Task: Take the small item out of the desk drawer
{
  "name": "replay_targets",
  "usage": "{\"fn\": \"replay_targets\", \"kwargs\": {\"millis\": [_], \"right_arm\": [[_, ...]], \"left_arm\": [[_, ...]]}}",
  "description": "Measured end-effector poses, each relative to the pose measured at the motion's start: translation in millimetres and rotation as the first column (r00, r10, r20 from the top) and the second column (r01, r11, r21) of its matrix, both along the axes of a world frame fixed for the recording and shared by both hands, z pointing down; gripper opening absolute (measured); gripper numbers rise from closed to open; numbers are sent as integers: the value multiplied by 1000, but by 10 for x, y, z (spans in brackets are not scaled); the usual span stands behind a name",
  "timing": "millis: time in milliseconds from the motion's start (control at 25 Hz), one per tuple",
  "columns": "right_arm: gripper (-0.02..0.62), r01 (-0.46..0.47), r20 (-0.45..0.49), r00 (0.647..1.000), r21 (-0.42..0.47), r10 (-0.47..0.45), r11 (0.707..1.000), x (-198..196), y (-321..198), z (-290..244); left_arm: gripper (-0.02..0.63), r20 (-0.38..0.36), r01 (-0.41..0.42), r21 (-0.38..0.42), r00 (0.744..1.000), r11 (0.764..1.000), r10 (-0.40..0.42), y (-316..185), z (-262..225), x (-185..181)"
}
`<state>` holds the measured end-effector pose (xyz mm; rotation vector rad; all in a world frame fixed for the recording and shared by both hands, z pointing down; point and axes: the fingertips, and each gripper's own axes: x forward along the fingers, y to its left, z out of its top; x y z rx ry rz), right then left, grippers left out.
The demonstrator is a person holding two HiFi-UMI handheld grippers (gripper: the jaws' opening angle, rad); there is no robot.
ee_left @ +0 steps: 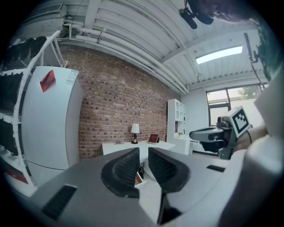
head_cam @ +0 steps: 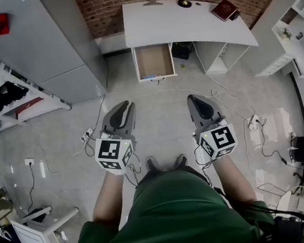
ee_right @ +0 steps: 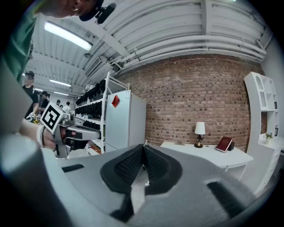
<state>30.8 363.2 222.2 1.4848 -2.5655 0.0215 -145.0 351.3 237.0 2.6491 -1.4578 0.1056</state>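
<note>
1. In the head view, the left gripper (head_cam: 123, 107) and the right gripper (head_cam: 194, 98) were held side by side over the floor (head_cam: 162, 112), both pointing at the white table (head_cam: 185, 23). The drawer (head_cam: 154, 60) was pulled open and lay straight ahead, well apart from both grippers and about in the middle between them, so neither was clearly closer. A thin blue thing, maybe the small item (head_cam: 148, 77), lay sideways along the drawer's near wall, but it was too small to be sure

2. In the left gripper view, the left gripper (ee_left: 143, 153) had its jaws a little way apart with nothing between them. A corner of the drawer (ee_left: 139, 178) showed through the gap, far off under the table (ee_left: 128, 145). The right gripper (ee_left: 194, 134) was off to one side

3. In the right gripper view, the right gripper (ee_right: 143, 148) was pinched closed on nothing, tips touching. The table (ee_right: 208, 150) stood ahead and the drawer was mostly hidden behind the jaws. I think the left one was more ready to reach in
</note>
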Motion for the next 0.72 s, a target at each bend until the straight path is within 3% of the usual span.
{"fn": "replay_targets", "kwargs": {"millis": [320,720], "right_arm": [[3,-33,-8,999,-2,33,999,-418,-14,6],[3,-36,-31,999,-27,35,999,-486,-215,79]], "left_arm": [[57,-2,-33,-11,999,999,33,-22,99,-438],[57,-31,-37,-36,999,999,36,-189,225,-479]]}}
